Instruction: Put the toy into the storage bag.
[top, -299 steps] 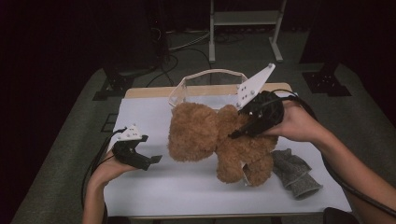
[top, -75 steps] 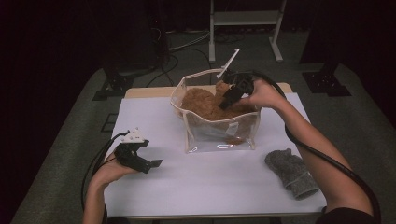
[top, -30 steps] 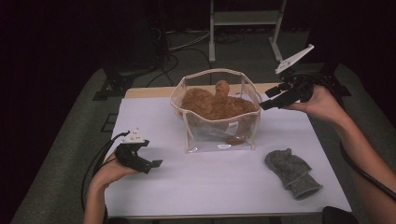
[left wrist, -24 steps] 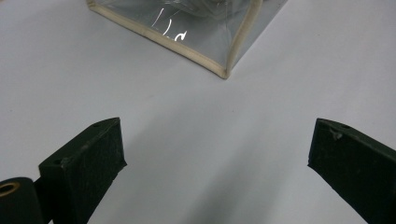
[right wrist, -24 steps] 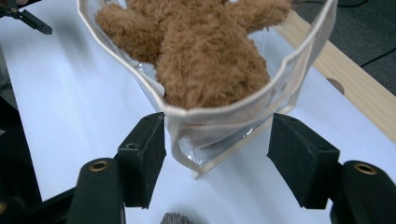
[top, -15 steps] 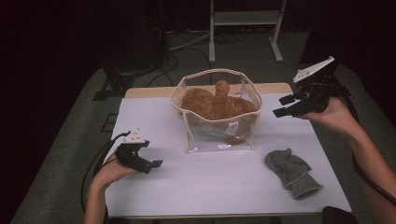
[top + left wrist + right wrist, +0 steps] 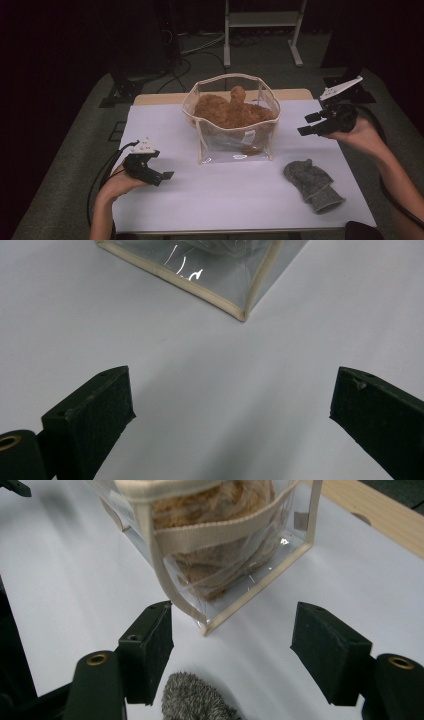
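Now right tool hovers above surface at its right edge, jaws apart and just been opening, nothing between. Clear bag holding brown teddy bear sits ahead of its tips; grey mitten lies just below. Left tool apart, empty, bag corner ahead.

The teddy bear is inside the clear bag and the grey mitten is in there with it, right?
Not quite. The teddy bear is inside the clear bag, but the grey mitten is not in there with it. The high view shows it lying on the table, apart from the bag, in front of it on the person's right.
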### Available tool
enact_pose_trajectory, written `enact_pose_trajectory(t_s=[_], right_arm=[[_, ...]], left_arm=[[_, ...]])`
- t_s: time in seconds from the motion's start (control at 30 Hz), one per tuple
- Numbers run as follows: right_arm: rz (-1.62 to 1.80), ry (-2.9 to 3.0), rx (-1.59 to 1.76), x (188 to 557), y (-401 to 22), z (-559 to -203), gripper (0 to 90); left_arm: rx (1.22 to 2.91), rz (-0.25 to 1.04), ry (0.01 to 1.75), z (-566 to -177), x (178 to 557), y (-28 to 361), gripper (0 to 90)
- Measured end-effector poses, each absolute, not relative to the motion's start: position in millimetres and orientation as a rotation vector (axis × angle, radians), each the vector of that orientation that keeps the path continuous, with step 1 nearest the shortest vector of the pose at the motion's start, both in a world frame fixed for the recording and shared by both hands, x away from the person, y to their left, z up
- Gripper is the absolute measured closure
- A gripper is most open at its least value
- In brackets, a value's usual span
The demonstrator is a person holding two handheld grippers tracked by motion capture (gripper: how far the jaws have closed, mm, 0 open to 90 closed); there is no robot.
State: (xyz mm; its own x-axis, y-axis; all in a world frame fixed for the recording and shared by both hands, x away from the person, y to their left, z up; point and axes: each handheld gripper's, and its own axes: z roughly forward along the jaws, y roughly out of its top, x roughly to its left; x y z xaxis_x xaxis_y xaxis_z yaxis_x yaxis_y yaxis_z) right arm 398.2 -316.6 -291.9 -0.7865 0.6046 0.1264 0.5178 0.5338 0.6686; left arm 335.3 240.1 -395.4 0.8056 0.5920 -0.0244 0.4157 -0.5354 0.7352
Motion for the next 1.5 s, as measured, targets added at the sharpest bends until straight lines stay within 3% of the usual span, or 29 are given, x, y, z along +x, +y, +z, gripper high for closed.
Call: enact_pose_trajectory(t_s=[1.5], right_arm=[[1.157,2.634,1.185,378,-352,-380,27.2]], left_arm=[[2.228,0.281,0.735,-397,336,239,2.8]])
